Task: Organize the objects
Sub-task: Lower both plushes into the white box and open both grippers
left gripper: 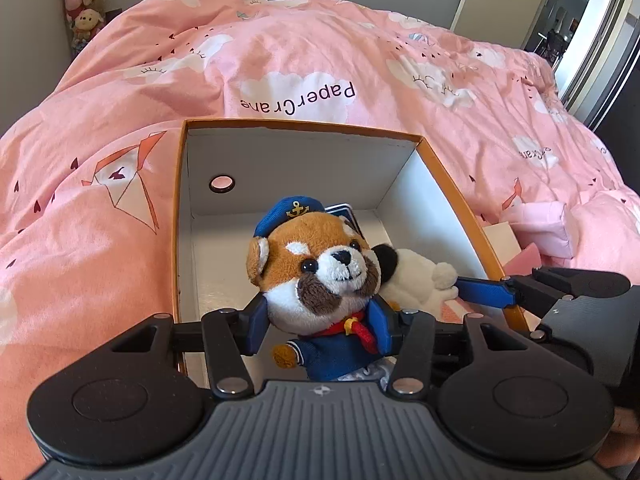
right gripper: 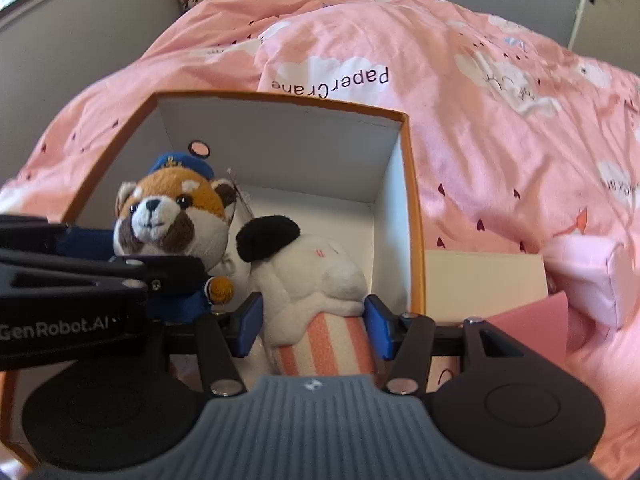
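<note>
- Left gripper: nearest the lens in the left wrist view; its blue jaws are closed on the sailor plush, pressing the toy's body from both sides just below the head.
- Sailor plush: brown-and-white animal with blue cap, red neckerchief and navy jacket, held upright over the near part of the box, face turned to the camera.
- Right gripper: its blue jaws stand on either side of the white plush, at the peach-striped lower part; the pads meet the fabric, so the jaws grip it.
- White plush: lies inside the box against the right wall, black ear pointing toward the far wall; it is just beside the sailor plush, and touching cannot be told.
- Gripper spacing: the two grippers are close side by side over the near edge of the box; the right gripper's finger reaches in from the right edge of the left wrist view.
- Box: open, orange-rimmed, white inside, resting on the bed; the floor is bare toward the far wall and far left corner, which leaves free room there. A round hole pierces the far wall.
- Right of the box, on the bed: a cream card, a pink sheet and a pale pink pouch, near the box's right edge.
- Duvet: pink, cloud-printed, rising beyond the far edge of the box.
</note>
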